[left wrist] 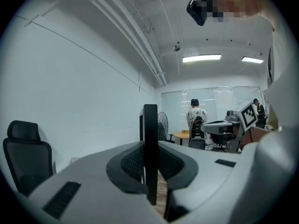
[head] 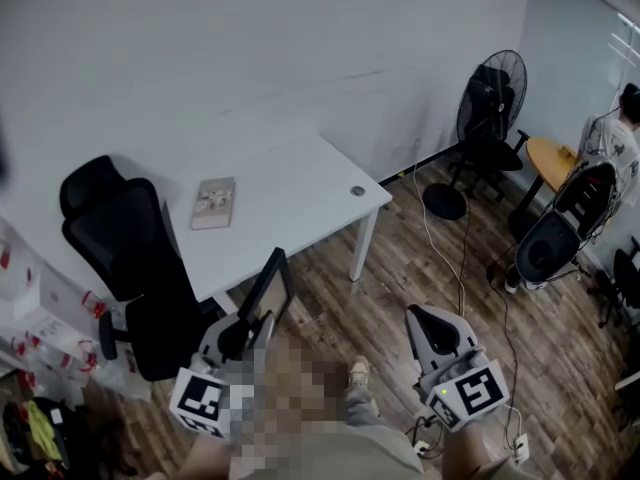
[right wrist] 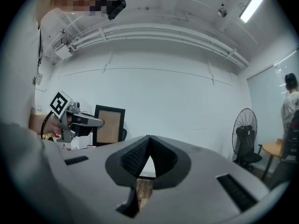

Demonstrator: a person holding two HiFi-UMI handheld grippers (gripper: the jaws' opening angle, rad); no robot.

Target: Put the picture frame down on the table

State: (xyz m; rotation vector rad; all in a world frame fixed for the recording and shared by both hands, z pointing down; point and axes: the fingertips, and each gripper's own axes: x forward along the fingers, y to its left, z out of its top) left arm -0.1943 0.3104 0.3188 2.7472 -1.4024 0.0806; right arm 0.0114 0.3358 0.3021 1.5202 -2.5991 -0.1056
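While short of table (head: 300, 188), held upright for carrying: picture frame (head: 272, 288) pinched edge-on in left gripper (head: 258, 320). Right gripper (head: 420, 318) clenched empty, parked aside, apparently spare for steadying set-down.

Table (head: 300, 183) against the wall (head: 250, 58) with book (head: 213, 203) on its left part and small round thing (head: 358, 191) near its right edge, office chair (head: 125, 243) at its left, fan (head: 488, 103) off to its right, picture frame (head: 272, 290) upright before its near edge.
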